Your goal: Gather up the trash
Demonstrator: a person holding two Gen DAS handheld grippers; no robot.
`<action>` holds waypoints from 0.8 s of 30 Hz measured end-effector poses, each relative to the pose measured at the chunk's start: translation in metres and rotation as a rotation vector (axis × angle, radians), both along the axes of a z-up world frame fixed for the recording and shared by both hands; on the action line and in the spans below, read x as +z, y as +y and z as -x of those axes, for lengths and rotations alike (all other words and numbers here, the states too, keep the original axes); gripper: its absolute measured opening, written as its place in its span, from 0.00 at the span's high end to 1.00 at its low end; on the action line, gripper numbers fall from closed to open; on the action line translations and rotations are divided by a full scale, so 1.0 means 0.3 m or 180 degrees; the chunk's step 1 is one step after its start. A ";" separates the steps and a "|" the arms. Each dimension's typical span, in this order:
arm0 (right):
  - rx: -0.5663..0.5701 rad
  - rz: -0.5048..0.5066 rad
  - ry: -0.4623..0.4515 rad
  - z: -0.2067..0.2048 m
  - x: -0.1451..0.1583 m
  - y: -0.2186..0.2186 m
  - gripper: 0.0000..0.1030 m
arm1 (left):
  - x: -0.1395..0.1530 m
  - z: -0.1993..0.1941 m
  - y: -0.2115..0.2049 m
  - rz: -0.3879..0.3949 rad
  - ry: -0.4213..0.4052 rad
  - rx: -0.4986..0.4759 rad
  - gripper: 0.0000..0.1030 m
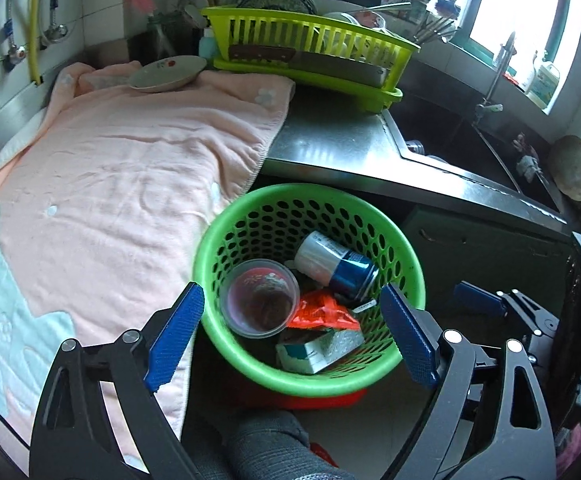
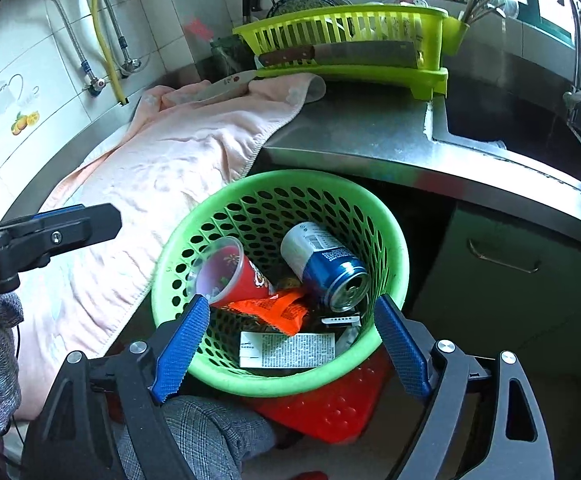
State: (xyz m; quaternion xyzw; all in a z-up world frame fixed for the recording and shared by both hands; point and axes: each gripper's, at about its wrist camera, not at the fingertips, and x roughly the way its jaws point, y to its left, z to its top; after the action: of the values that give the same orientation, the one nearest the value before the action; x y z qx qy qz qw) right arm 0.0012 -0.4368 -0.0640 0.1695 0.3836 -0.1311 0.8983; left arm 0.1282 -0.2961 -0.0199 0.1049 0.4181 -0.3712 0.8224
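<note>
Below both of my grippers sits a round green basket (image 1: 250, 216) with perforated walls, standing upright on a red stool (image 2: 330, 408) in front of a steel kitchen counter (image 2: 354, 136). Trash lies inside it. A blue and silver drink can (image 2: 322, 264) rests on its side, its long axis slanting, with the opened top pointing toward me and to the right in the right wrist view. Beside it, to the left, a clear plastic cup (image 1: 259, 298) with a red printed lower part lies tilted, its mouth facing up and toward me. An orange snack wrapper (image 2: 274, 312) is crumpled between them, and a small white carton (image 2: 286, 350) with printed text lies flat nearest me.

My left gripper (image 1: 292, 338) hangs above the basket with its blue pads spread wide and nothing between them. My right gripper (image 2: 292, 346) is likewise wide apart and empty.

A pink towel (image 1: 130, 168) covers the counter to the left, with a shallow plate (image 1: 168, 74) on its far end. Behind stands a lime dish rack (image 2: 350, 36) holding a cleaver (image 2: 338, 54). The sink (image 1: 462, 144) is to the right.
</note>
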 end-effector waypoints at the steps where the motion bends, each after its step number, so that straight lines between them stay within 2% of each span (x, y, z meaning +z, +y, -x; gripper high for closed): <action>1: -0.0005 0.0019 -0.0014 0.005 0.008 0.011 0.19 | 0.005 0.005 0.017 -0.0004 -0.0026 0.0028 0.12; 11: 0.0020 0.0195 -0.0082 0.030 0.072 0.093 0.15 | 0.055 0.031 0.189 0.0011 -0.0230 0.0312 0.06; 24: 0.0090 0.0420 -0.0091 0.044 0.105 0.217 0.11 | 0.067 0.063 0.376 0.0070 -0.0351 0.0616 0.05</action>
State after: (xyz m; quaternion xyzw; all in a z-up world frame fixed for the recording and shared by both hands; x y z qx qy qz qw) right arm -0.0119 -0.3718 -0.0324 0.1064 0.3636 -0.1410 0.9146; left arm 0.1092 -0.1833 0.0001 0.0754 0.3763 -0.2883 0.8773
